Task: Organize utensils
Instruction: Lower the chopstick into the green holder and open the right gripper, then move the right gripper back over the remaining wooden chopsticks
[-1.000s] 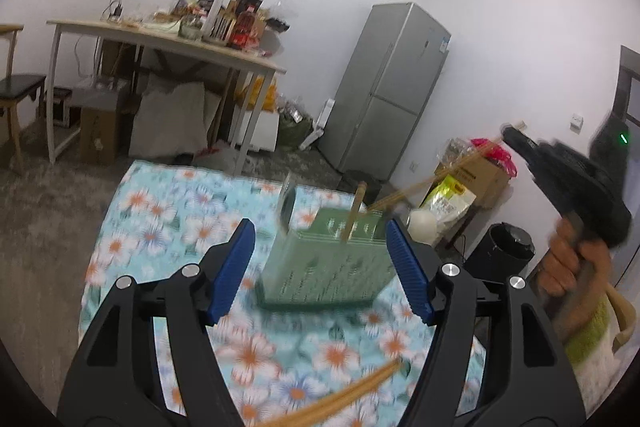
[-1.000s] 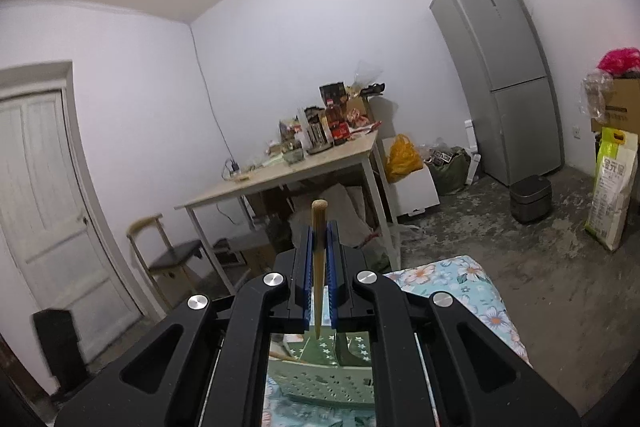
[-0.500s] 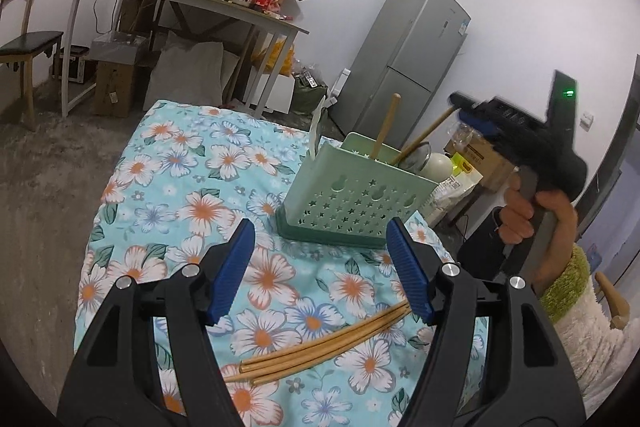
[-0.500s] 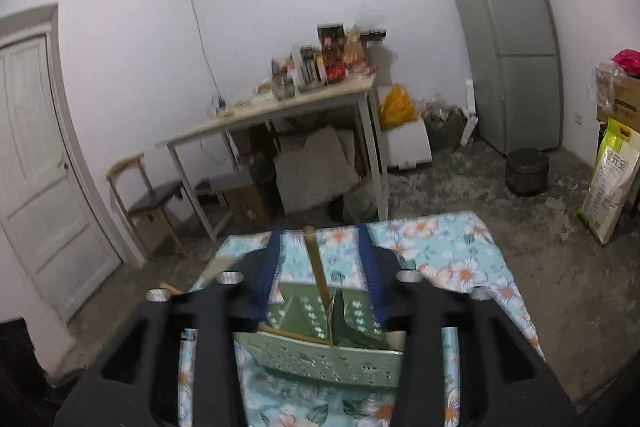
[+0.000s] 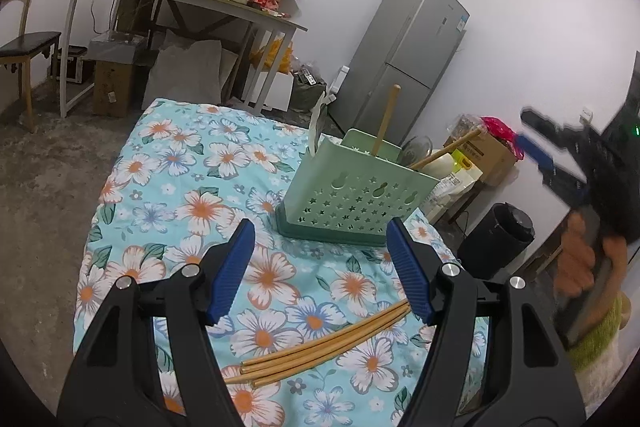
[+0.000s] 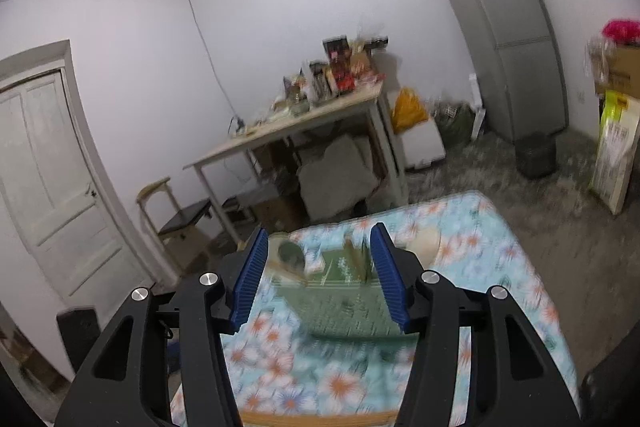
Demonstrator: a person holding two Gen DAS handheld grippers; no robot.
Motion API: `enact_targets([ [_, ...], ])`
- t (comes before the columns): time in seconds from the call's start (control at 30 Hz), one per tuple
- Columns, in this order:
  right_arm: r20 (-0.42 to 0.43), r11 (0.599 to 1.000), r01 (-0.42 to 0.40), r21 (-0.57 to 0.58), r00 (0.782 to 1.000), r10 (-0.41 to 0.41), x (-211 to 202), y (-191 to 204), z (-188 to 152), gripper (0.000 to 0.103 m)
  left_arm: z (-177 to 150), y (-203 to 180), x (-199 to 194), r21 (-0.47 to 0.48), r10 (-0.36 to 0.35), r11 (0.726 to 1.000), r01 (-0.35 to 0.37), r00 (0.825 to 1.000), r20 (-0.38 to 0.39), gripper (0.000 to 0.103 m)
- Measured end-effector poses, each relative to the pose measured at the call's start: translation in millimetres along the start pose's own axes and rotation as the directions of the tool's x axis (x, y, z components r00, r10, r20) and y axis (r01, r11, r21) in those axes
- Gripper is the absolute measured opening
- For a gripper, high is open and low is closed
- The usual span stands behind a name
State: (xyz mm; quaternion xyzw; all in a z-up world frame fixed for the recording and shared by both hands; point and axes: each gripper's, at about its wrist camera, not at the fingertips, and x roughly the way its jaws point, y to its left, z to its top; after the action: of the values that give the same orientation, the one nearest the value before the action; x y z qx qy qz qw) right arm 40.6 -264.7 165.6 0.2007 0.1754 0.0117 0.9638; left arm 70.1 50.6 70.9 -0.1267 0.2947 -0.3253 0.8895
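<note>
Now the right tool is opening, empty; left tool gapes above chopsticks.

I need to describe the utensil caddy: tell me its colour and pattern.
Pale green caddy, its wall pierced with star-shaped holes; clearest in the left wrist view.

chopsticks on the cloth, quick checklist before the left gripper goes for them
1. Left gripper empty: ok, nothing between its blue pads.
2. Chopsticks within view and unobstructed: ok, they lie bundled on the floral cloth just below the left gripper.
3. Right gripper clear of the path: ok, off to the side, jaws opening, nothing between them.
4. Green utensil holder upright: ok, standing on the cloth.
5. Room in the holder: cannot tell; wooden handles already stand inside.
6. Number of chopsticks left: cannot tell, ends overlap.
</note>
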Motion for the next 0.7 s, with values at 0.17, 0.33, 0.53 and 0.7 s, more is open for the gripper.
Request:
enact_targets([
  [0.17, -0.102, 0.998, -0.023, 0.054, 0.994, 0.028, 4, -10, -32, 0.058, 1, -2, 2, 0.014, 0.012, 1.0, -0.012, 1.0, -0.003, 0.065],
  [0.33, -0.184, 0.989, -0.037, 0.141, 0.981, 0.063, 11, -24, -61, 0.063, 1, -3, 3, 0.023, 0.019, 1.0, -0.019, 1.0, -0.008, 0.066],
  [0.53, -0.265, 0.969, -0.027, 0.247, 0.96, 0.094, 21, -42, -90, 0.063, -1, -4, 11, 0.028, 0.03, 0.999, -0.029, 0.999, -0.037, 0.069],
  [0.7, -0.352, 0.942, -0.005, 0.335, 0.927, 0.13, 32, -56, -122, 0.063, -7, -9, 25, 0.053, 0.08, 0.996, -0.075, 0.992, -0.098, 0.076],
])
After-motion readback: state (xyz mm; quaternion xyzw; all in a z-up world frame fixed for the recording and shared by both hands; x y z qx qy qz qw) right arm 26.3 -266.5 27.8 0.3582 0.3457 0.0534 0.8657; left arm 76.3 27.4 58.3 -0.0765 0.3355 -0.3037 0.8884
